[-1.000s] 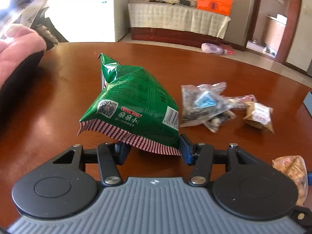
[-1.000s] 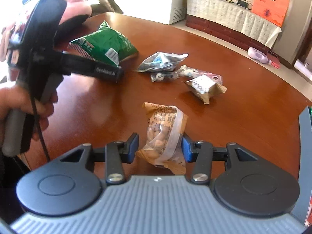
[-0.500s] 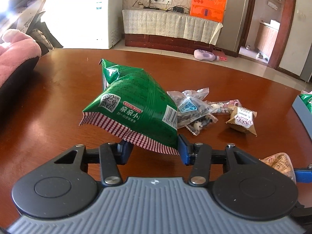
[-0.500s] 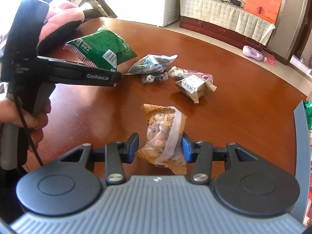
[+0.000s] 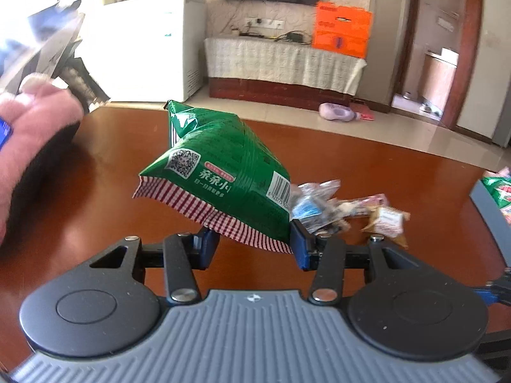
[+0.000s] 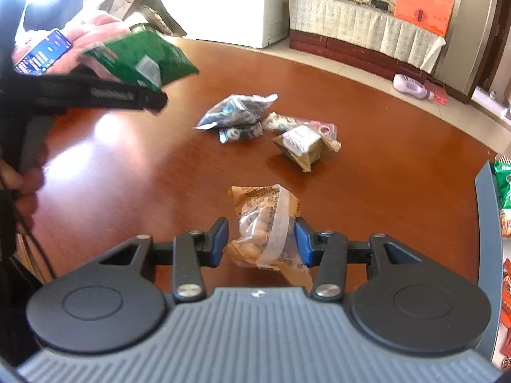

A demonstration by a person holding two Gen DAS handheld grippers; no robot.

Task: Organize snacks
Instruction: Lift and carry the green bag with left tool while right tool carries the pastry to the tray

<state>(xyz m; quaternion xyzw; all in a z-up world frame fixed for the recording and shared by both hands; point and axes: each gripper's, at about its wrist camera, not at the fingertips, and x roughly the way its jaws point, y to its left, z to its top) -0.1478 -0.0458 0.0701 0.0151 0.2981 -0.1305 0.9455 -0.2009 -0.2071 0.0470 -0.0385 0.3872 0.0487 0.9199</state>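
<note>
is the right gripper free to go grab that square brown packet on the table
Probably not yet: the right gripper is shut on the peanut bag. The square brown packet lies unobstructed ahead on the table.

Green bag (image 5: pixel 220 178): puffed, red-white checked seam, QR code and barcode showing; tilted, raised off table, lower seam between left gripper (image 5: pixel 254 241) fingers. Peanut pack (image 6: pixel 268 226): tan paper with clear window, upright, pinched in right gripper (image 6: pixel 262 241). On table: clear dark-filled pack (image 6: pixel 238 115), small pink pack (image 6: pixel 314 127) touching it, tan pack with white label (image 6: pixel 301 146) just beside.
</note>
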